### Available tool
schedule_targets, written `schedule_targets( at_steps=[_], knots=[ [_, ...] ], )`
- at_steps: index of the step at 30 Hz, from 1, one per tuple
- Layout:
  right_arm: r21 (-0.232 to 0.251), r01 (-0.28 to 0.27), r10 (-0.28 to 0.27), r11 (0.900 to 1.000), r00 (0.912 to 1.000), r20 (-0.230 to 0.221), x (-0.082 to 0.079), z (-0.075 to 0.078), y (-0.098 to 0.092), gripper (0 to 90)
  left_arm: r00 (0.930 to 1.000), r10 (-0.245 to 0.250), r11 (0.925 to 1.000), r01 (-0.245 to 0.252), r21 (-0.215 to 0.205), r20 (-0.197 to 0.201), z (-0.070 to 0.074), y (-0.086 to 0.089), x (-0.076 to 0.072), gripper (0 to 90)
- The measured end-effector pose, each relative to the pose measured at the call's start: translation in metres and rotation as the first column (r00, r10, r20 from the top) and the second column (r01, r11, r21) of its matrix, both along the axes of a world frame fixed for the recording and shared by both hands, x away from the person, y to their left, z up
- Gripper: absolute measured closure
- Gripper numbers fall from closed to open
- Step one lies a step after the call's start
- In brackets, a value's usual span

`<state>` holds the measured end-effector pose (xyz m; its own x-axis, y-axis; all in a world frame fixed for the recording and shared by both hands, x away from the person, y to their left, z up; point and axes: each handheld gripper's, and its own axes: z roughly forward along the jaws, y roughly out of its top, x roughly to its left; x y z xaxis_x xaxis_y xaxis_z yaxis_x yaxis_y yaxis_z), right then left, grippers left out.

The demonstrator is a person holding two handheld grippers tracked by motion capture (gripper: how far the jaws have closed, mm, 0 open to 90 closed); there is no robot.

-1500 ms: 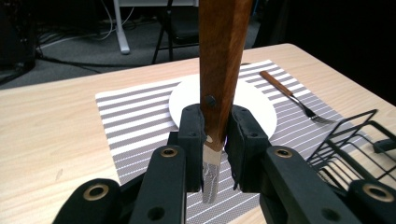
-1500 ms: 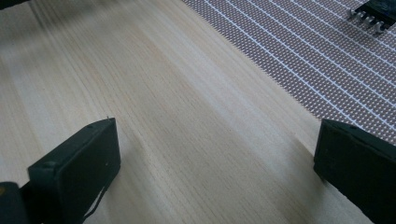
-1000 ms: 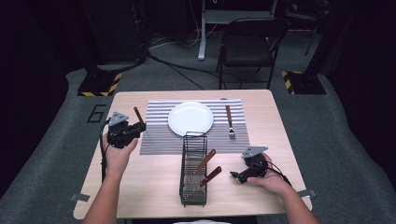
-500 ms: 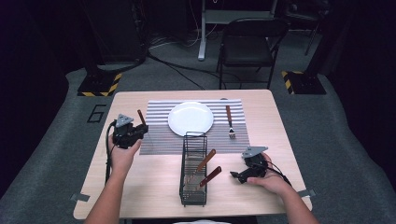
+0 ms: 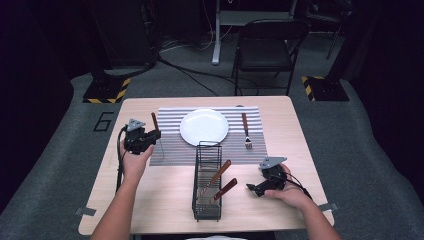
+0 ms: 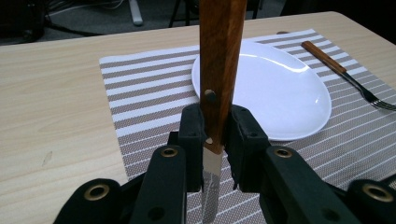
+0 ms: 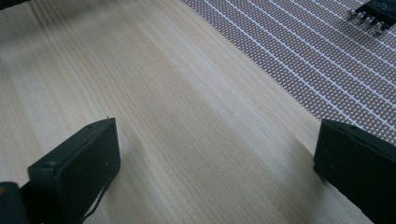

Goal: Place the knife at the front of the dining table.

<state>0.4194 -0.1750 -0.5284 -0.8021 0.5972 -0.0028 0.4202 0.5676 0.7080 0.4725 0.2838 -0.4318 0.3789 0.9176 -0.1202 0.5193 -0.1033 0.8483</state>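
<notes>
- Two grippers in the high view: the left gripper (image 5: 148, 137) clamps a knife (image 5: 155, 123) upright, wooden handle up, over the striped placemat's (image 5: 170, 150) left edge; one plate (image 5: 204, 126), one fork (image 5: 245, 129), and a wire rack (image 5: 207, 182) holding two utensils.
- Left gripper view: jaws pinch the knife where handle meets blade.
- Right gripper view: the right gripper (image 7: 215, 168), jaws wide, lies over bare table (image 7: 177, 116).

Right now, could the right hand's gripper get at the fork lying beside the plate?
Probably yes. The right gripper is open and holds nothing, and the fork lies bare on the striped mat ahead of it, with bare table between; the wire basket stands off to its side.
</notes>
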Motion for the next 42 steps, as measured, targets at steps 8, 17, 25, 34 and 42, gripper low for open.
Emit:
schedule_targets(
  at_steps=[8, 17, 25, 34, 42],
  knots=[
    [0.001, 0.002, -0.002, 1.0, 1.0, -0.001, 0.0, 0.0, 0.0, 0.0, 0.9983, 0.002, 0.9999, -0.001, 0.017, -0.059, -0.003, -0.012, 0.032, 76.6],
    [0.001, 0.002, -0.002, 1.0, 1.0, 0.0, 0.0, 0.0, 0.0, 0.0, 0.9921, 0.04, 0.9984, -0.045, -0.035, -0.118, -0.013, -0.009, 0.054, 76.6],
    [0.0, 0.001, -0.001, 1.0, 1.0, 0.0, 0.0, 0.0, 0.0, 0.0, 0.9837, 0.08, 0.9918, -0.095, -0.086, -0.161, -0.024, -0.007, 0.069, 76.4],
    [0.0, 0.001, -0.001, 1.0, 1.0, 0.0, 0.0, 0.0, 0.0, 0.0, 0.9753, 0.108, 0.9838, -0.133, -0.12, -0.193, -0.035, -0.005, 0.08, 76.3],
    [0.001, 0.002, -0.002, 1.0, 1.0, -0.001, 0.0, 0.0, 0.0, 0.0, 0.9645, 0.138, 0.9682, -0.179, -0.174, -0.225, -0.048, 0.0, 0.089, 76.1]
  ],
)
